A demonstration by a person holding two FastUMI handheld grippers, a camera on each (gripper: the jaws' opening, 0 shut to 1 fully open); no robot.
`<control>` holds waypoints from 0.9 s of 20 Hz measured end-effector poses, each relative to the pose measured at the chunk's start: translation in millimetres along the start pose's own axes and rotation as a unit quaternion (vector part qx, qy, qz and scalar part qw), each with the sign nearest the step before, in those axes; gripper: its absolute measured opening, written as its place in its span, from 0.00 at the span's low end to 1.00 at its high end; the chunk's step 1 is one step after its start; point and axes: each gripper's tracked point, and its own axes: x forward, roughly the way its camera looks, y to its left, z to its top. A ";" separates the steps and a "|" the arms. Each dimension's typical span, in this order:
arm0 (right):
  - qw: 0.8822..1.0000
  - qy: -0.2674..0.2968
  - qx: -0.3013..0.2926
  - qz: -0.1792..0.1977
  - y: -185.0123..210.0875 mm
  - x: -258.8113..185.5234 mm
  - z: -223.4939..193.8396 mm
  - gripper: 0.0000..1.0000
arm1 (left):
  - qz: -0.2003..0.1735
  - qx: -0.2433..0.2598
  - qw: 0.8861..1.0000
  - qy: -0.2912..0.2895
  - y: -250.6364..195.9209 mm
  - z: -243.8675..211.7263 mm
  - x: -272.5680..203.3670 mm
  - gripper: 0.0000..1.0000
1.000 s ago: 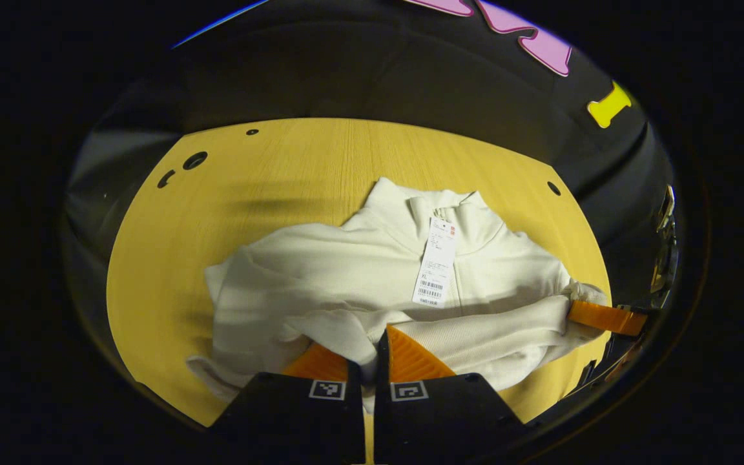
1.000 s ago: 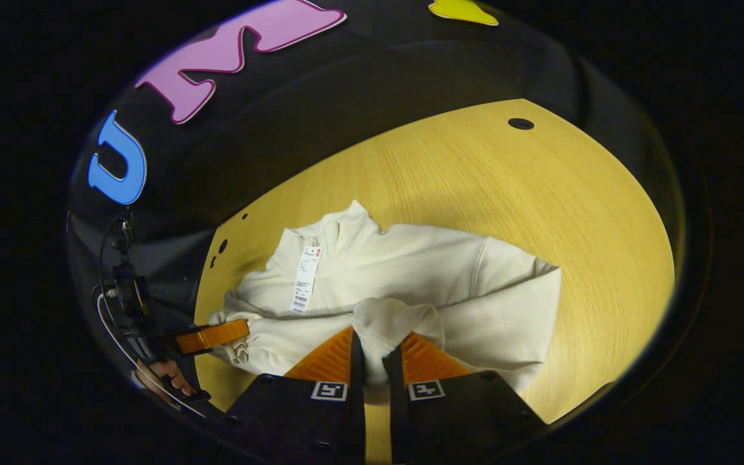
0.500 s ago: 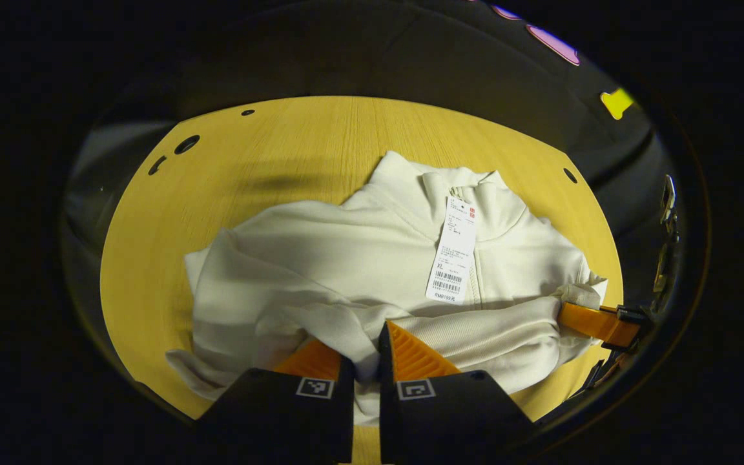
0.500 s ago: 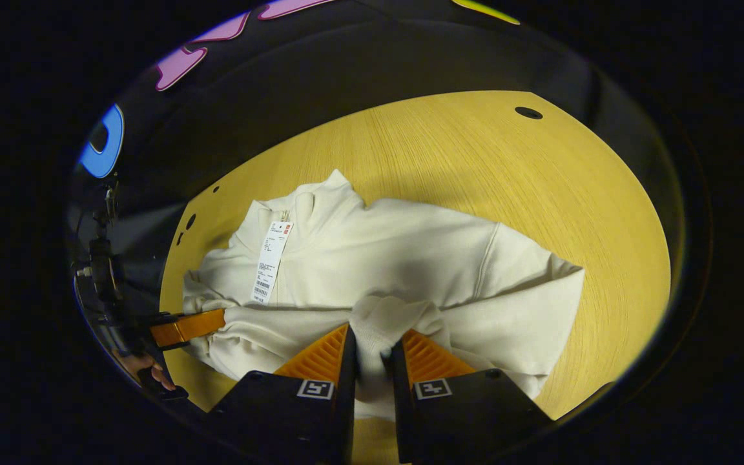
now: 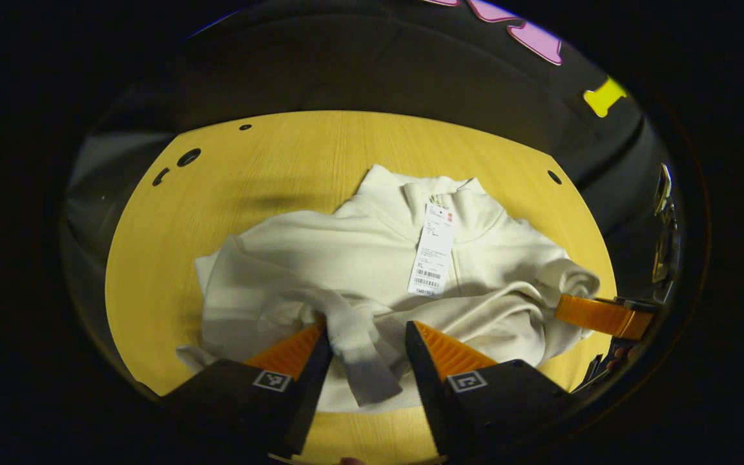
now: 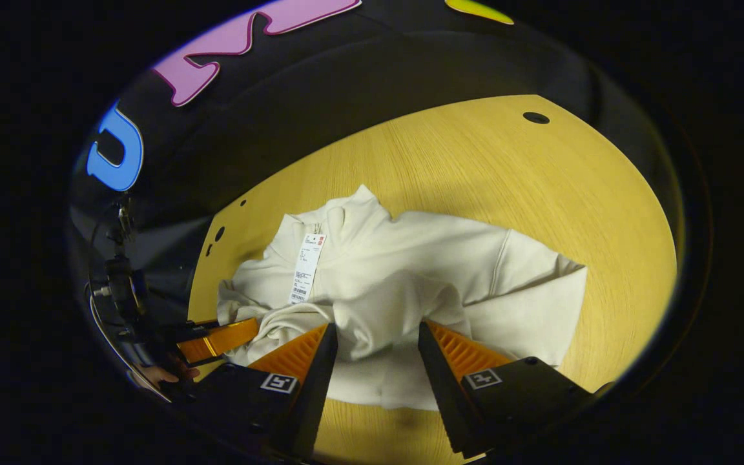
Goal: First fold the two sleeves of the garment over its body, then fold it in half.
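Left gripper view: soft cream garment (image 5: pixel 346 258), ribbed fingers (image 5: pixel 294 349) apart.

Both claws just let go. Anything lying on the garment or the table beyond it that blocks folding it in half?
Nothing visible does. The garment carries just its own hang tag; the table beyond looks bare.

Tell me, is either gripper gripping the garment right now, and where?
Neither. The left gripper and right gripper are both open, jaws spread either side of a sleeve end lying on the garment.
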 end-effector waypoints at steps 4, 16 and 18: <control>1.000 -0.020 0.002 0.001 -4.9 -25.0 7.4 0.87 | -0.013 -0.004 0.999 -0.031 -11.3 4.2 -22.9 0.92; 0.999 -0.038 -0.007 0.029 1.4 -85.0 -27.0 0.97 | -0.034 -0.040 0.996 -0.071 -15.2 -46.9 -95.7 0.95; 0.999 -0.032 -0.010 0.028 -1.6 -90.6 -41.0 0.97 | -0.033 -0.044 0.995 -0.078 -13.8 -58.0 -104.2 0.95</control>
